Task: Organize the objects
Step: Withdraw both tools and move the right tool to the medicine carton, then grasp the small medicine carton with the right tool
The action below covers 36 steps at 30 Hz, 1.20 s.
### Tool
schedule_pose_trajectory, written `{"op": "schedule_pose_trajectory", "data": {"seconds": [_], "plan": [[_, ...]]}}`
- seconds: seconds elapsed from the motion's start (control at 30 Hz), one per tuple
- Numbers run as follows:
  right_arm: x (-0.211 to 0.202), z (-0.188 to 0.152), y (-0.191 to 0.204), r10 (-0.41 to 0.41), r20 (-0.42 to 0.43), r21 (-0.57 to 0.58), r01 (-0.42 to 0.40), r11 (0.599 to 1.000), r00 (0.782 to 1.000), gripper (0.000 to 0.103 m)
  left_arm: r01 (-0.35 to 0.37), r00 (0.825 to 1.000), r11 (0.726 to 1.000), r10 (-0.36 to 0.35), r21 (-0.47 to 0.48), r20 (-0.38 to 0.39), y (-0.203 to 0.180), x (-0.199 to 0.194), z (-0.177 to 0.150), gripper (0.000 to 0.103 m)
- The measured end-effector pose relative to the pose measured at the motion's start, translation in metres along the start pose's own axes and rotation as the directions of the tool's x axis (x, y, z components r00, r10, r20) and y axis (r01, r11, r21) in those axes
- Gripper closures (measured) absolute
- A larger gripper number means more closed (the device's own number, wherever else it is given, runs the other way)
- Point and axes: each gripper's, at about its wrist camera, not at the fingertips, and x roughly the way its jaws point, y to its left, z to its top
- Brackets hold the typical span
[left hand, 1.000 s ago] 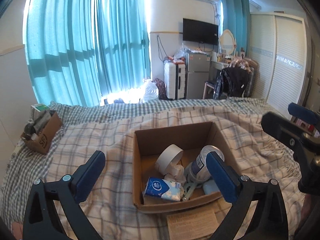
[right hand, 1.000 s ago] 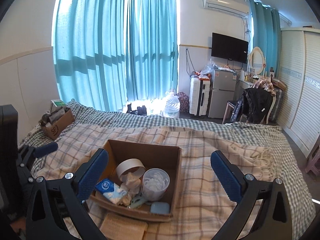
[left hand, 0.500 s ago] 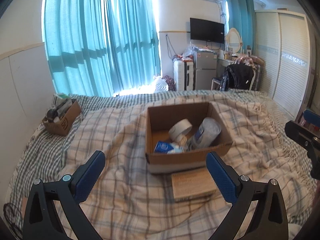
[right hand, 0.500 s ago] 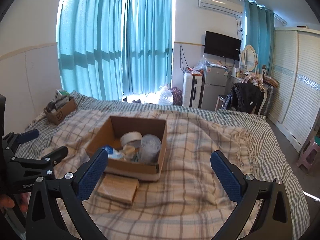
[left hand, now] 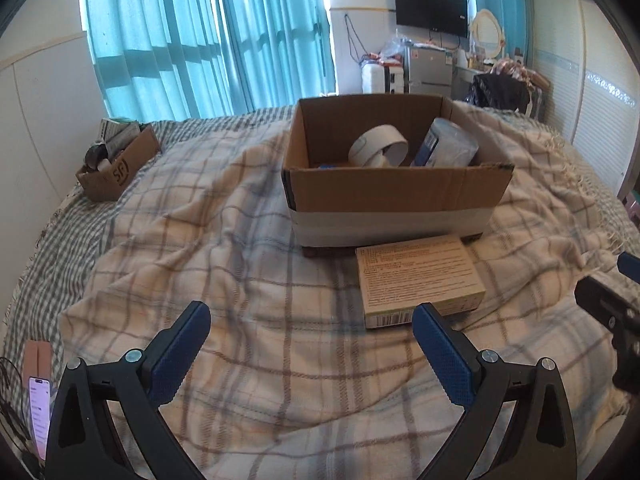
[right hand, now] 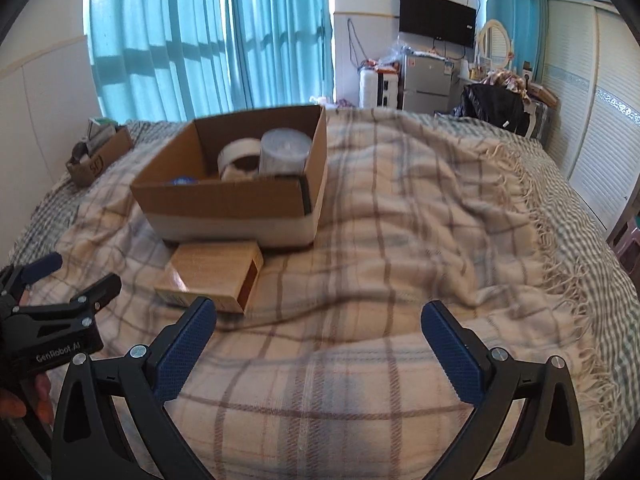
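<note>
An open cardboard box (left hand: 396, 192) (right hand: 224, 204) sits on the plaid blanket. Inside it are a roll of tape (left hand: 378, 150) (right hand: 236, 156) and a clear lidded tub (left hand: 446, 148) (right hand: 284, 152); lower contents are hidden by the box wall. A flat tan carton (left hand: 418, 280) (right hand: 212, 276) lies on the blanket against the box's near side. My left gripper (left hand: 312, 354) is open and empty, low over the blanket in front of the carton. My right gripper (right hand: 320, 350) is open and empty, to the right of the carton.
A small brown box of odds and ends (left hand: 118, 164) (right hand: 96, 154) stands at the bed's far left. A phone (left hand: 38, 408) lies at the left edge. Teal curtains, a fridge (right hand: 424, 84) and a wardrobe (right hand: 600, 92) stand beyond the bed.
Both grippers have pulled back from above the cardboard box and dropped lower toward the blanket. The box now looks farther and is seen from the side. Both stay open.
</note>
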Motion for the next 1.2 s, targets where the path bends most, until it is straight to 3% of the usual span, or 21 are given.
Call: {"op": "schedule_pose_trajectory", "data": {"seconds": [0.33,0.5,0.67,0.87,0.97,1.07,1.17,1.2], "plan": [[0.033,-0.001,0.004,0.014,-0.049,-0.019,-0.015,1.0,0.999,0.0,-0.006,0.996,0.999,0.011,0.053,-0.088,-0.018,0.064,0.002,0.0],[0.045,0.008,0.011,0.055,-0.058,-0.017,-0.056,0.998,0.997,0.0,0.029,0.994,1.0,-0.028,0.005,-0.105,-0.007,0.076,-0.001,0.0],[0.064,0.016,0.034,0.128,-0.091,-0.022,-0.13,0.991,0.988,0.0,-0.018,0.992,0.999,0.015,-0.029,-0.122,0.01,0.083,-0.008,0.0],[0.093,0.022,0.057,0.177,-0.15,-0.008,-0.18,0.984,0.973,0.001,0.003,0.992,0.999,-0.007,-0.033,-0.123,0.01,0.087,-0.012,0.0],[0.103,0.021,0.066,0.198,-0.184,0.003,-0.201,0.98,0.963,0.007,0.022,0.989,0.996,-0.035,-0.09,-0.145,0.02,0.094,-0.013,0.0],[0.111,0.017,0.075,0.22,-0.22,-0.001,-0.225,0.974,0.95,0.017,-0.008,0.986,0.996,-0.007,-0.086,-0.167,0.025,0.099,-0.015,0.0],[0.114,0.018,0.085,0.227,-0.233,-0.011,-0.236,0.972,0.946,0.039,0.029,0.973,0.993,-0.054,-0.111,-0.224,0.029,0.11,-0.021,0.001],[0.114,0.018,0.089,0.205,-0.231,-0.03,-0.217,0.976,0.951,0.04,0.027,0.973,0.992,-0.055,-0.124,-0.226,0.032,0.109,-0.022,0.001]]}}
